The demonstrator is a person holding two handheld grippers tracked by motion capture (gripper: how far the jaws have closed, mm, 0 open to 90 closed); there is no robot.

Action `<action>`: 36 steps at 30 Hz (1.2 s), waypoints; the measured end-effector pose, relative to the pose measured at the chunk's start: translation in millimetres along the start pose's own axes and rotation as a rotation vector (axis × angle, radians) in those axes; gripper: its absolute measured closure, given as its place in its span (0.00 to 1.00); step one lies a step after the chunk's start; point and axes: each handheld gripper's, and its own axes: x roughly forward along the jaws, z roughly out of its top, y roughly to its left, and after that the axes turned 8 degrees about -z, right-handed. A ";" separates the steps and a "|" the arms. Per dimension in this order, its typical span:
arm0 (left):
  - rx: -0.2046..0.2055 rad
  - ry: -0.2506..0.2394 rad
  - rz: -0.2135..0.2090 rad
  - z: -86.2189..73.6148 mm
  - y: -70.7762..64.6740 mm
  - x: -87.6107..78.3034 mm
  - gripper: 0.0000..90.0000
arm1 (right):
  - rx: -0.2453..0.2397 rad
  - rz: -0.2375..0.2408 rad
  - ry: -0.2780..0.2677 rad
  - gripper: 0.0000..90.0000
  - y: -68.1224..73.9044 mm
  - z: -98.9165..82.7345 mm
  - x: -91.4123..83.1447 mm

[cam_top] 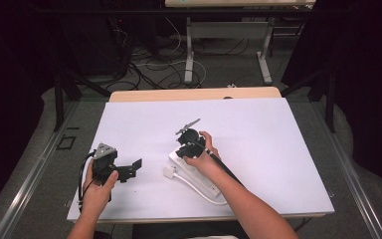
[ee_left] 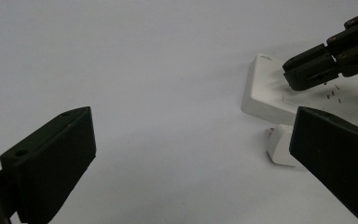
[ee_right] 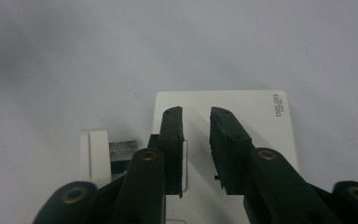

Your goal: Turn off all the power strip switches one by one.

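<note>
Here, on the left of the white bench (cam_top: 258, 129), the left hand-held gripper (cam_top: 129, 171) rests in the person's left hand (cam_top: 99, 191), low over the bare surface and pointing toward the middle. In the left gripper view its two black jaws stand wide apart with nothing between them, only the white bench top behind.

Just right of it, near the middle of the bench, lies a white power strip (cam_top: 199, 177) with its white cord (cam_top: 206, 195) curling along its near side. A white plug (cam_top: 169, 172) lies on the bench just beside the strip's left edge; in the right gripper view its metal prongs (ee_right: 122, 148) point toward the strip (ee_right: 242, 107), and whether they touch it I cannot tell.

Over the strip's far end hovers the right hand-held gripper (cam_top: 185, 148), held in the right hand (cam_top: 204, 154) and tipped downward. Its jaws are parted by a narrow gap, holding nothing; the right gripper view shows the strip's flat top through that gap, with the branded corner of the strip to the right. From the left gripper view, the tip of this gripper (ee_left: 310, 70) sits just above the strip's socket face (ee_left: 270, 93).
</note>
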 end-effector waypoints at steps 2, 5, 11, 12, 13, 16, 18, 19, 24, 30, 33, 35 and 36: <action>-0.001 0.000 0.000 0.0 0.2 0.1 0.01 | 0.014 0.002 -0.004 0.79 -1.5 -0.4 -1.4; -0.002 0.000 0.000 -0.1 0.3 0.3 0.01 | 0.019 0.009 -0.006 0.77 -4.9 -1.3 -4.9; -0.002 0.000 0.001 0.1 0.3 0.2 0.01 | 0.020 0.021 0.005 0.71 -12.9 -4.5 -12.8; -0.002 -0.001 0.001 0.1 0.3 0.2 0.01 | 0.042 0.017 0.015 0.71 -13.1 -5.1 -14.5; -0.002 -0.001 0.001 0.2 0.3 0.2 0.01 | 0.031 0.014 0.009 0.69 -15.0 -6.3 -15.4; -0.002 0.000 0.002 0.1 0.2 0.5 0.01 | 0.023 -0.004 0.006 0.66 -19.6 -10.0 -18.9; -0.003 0.001 0.002 0.0 0.1 0.9 0.01 | 0.027 -0.014 0.013 0.64 -23.6 -12.9 -21.7; -0.003 -0.002 0.003 -0.1 0.0 1.2 0.01 | 0.037 -0.022 0.005 0.63 -25.3 -14.0 -22.0; -0.003 -0.002 0.002 -0.1 -0.2 1.6 0.01 | 0.057 -0.042 -0.008 0.59 -35.4 -23.3 -27.6; -0.002 0.001 0.003 -0.2 0.3 1.6 0.01 | 0.126 -0.074 -0.039 0.52 -51.5 -38.2 -36.1; -0.004 -0.001 0.005 -0.1 -0.1 1.6 0.01 | 0.154 -0.079 -0.033 0.46 -59.8 -45.9 -42.7; -0.003 -0.002 0.006 0.0 -0.1 1.5 0.01 | 0.166 -0.097 -0.036 0.43 -64.9 -51.7 -46.3; -0.003 -0.001 0.006 -0.1 0.0 1.4 0.01 | 0.171 -0.103 -0.034 0.41 -67.2 -54.5 -48.1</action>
